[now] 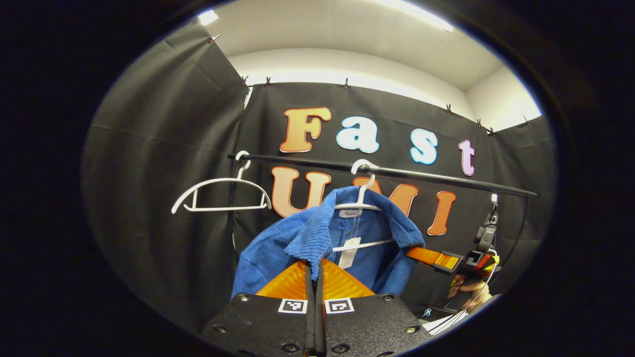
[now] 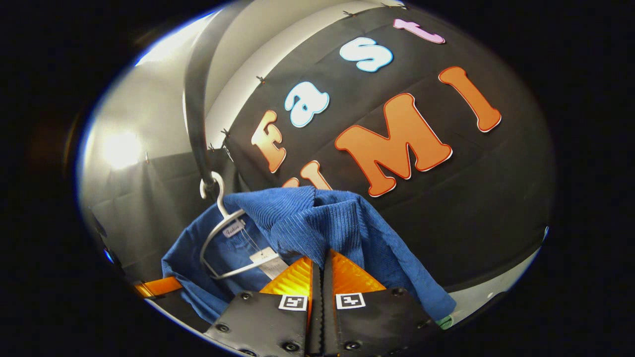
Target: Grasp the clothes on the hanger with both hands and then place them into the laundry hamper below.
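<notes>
Blue corduroy, ribbed and soft-folded, makes up the garment under inspection: a jacket [image 1: 317, 238] hanging on a white hanger [image 1: 361, 198] whose hook sits over a black rail [image 1: 426, 174]. The hanger stands near the middle of the rail; a second white hanger [image 1: 218, 191], bare, hangs at the rail's left end as the left gripper view shows it. A paper tag [image 1: 349, 250] dangles from the collar area inside the jacket, in front of the hanger's lower bar.

Left gripper [image 1: 314, 267]: fingers clenched together, with a fold of the jacket's collar and shoulder cloth nipped between the tips. The cloth drapes down over the finger ends. The jacket remains on its hanger.

Right gripper [image 2: 320, 258]: fingers likewise closed tight, gripping the opposite shoulder of the jacket [image 2: 317, 223], whose fabric bunches above and around the tips. In the right gripper view the hanger [image 2: 218, 233] hooks over the rail [image 2: 196, 99], which runs upward to the top edge, and the tag [image 2: 268, 260] lies just beside the left finger.

The left gripper view also shows the right gripper [image 1: 439, 260] farther off at the jacket's far shoulder, touching the cloth, with a hand [image 1: 469, 290] behind it.

A small black device [image 1: 487, 233] hangs near the rail's right end.
</notes>
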Action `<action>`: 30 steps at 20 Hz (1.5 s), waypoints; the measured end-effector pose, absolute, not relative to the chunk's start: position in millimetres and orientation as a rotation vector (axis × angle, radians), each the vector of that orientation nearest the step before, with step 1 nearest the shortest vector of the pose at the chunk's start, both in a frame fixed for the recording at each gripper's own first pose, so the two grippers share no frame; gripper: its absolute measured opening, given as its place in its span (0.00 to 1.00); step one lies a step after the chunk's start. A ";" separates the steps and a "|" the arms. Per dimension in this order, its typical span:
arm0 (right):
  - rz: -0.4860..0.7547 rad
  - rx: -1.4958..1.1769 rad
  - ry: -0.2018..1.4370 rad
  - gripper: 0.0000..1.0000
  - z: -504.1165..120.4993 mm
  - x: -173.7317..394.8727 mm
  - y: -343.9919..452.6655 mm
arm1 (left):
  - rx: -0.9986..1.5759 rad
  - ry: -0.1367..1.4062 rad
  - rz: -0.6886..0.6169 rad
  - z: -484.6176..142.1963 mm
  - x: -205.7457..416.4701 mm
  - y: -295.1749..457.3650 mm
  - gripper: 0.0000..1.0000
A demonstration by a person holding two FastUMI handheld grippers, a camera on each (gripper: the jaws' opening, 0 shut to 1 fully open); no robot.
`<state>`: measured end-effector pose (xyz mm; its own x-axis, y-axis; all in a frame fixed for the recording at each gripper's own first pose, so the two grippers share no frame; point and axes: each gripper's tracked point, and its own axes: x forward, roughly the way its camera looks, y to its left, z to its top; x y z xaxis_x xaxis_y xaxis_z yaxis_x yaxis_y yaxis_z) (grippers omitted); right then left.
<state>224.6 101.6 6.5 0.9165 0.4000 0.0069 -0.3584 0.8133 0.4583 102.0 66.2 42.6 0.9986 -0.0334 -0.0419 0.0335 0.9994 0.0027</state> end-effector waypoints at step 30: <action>0.436 0.694 0.000 0.07 86.7 286.7 87.9 | 0.023 -0.036 -0.055 132.3 161.7 176.6 0.02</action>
<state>286.7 87.9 86.7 0.9102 0.3886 0.1434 -0.3888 0.6823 0.6191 161.7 176.6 132.3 0.9979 -0.0554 0.0349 0.0546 0.9982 0.0237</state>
